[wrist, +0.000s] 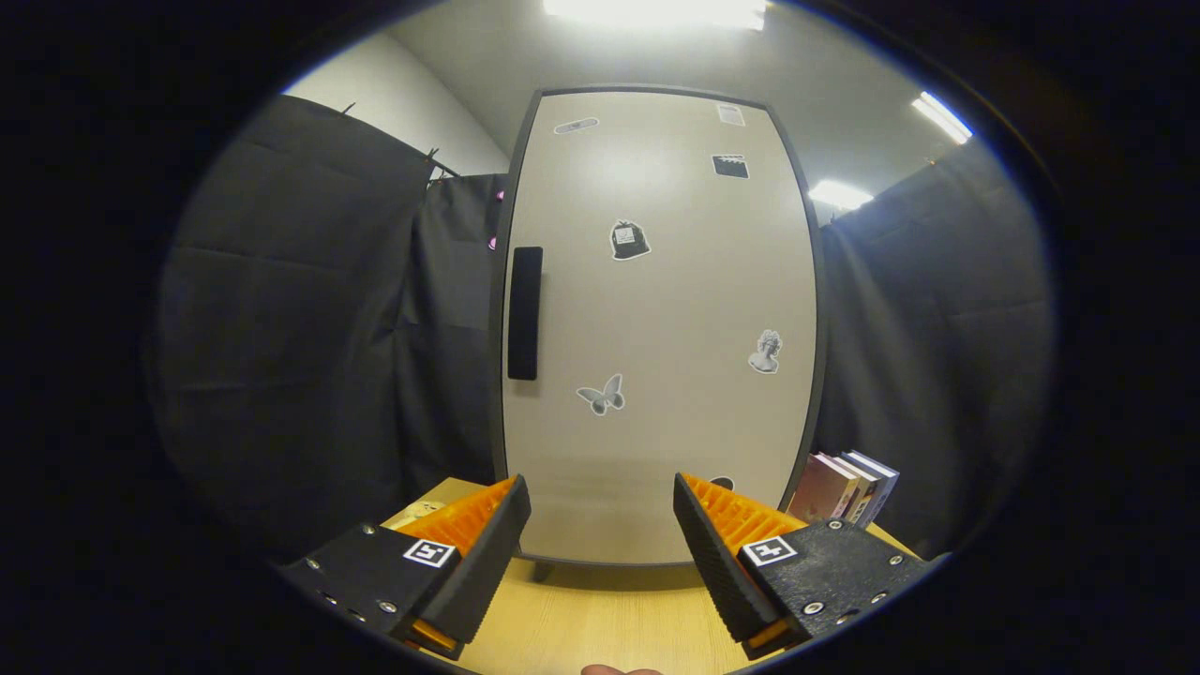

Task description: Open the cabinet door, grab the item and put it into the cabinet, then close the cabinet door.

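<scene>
The tall cabinet with a pale beige flat door [656, 319] in a dark grey frame stands upright on the light wooden tabletop [600, 623], toward its far edge, directly beyond the claw. The door is fully shut, flush within the frame. A black vertical bar handle [525, 312] is fixed near the door's left edge, at about mid-height. Several small grey and black stickers are scattered over the door face, among them a butterfly sticker [602, 395] in the lower middle, a bust sticker [766, 352] toward the right edge and a dark bag-shaped sticker [629, 241] above centre.

The claw [602, 548] is spread wide, its two fingers well apart and holding nothing; bare tabletop and the cabinet's lower edge show between them. Neither finger touches the cabinet.

A short row of upright books [844, 487] with pink, white and dark covers stands on the tabletop just beside the cabinet's right lower corner, beyond the right finger. A small pale object lies near the tabletop's left far corner, largely hidden behind the left finger; its kind cannot be determined.

Black cloth walls flank the cabinet on both sides. White ceiling lights are lit overhead.
</scene>
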`<state>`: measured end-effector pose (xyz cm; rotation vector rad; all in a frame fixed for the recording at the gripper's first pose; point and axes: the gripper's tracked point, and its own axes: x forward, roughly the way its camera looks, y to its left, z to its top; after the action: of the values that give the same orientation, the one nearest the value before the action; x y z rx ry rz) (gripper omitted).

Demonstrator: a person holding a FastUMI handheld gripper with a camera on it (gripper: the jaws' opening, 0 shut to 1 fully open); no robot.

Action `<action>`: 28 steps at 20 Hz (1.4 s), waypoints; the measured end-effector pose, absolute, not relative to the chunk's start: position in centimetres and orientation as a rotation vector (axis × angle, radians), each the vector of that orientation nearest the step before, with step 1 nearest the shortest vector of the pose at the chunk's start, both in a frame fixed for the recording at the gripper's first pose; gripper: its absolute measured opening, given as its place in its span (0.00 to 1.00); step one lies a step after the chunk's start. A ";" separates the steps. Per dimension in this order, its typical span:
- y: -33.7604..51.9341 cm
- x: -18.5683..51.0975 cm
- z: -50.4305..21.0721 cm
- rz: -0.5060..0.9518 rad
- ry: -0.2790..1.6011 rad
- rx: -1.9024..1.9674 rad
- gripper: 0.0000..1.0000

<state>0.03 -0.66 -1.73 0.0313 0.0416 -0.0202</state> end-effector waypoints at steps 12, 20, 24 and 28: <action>0.2 1.5 -0.9 -0.016 0.046 0.005 0.95; 3.0 5.0 0.5 0.010 0.073 -0.015 0.95; 5.1 8.4 2.8 0.016 0.055 -0.044 0.95; 6.2 11.5 4.5 0.007 0.054 0.000 0.94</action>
<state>11.54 6.19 4.49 0.0001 0.0537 0.0066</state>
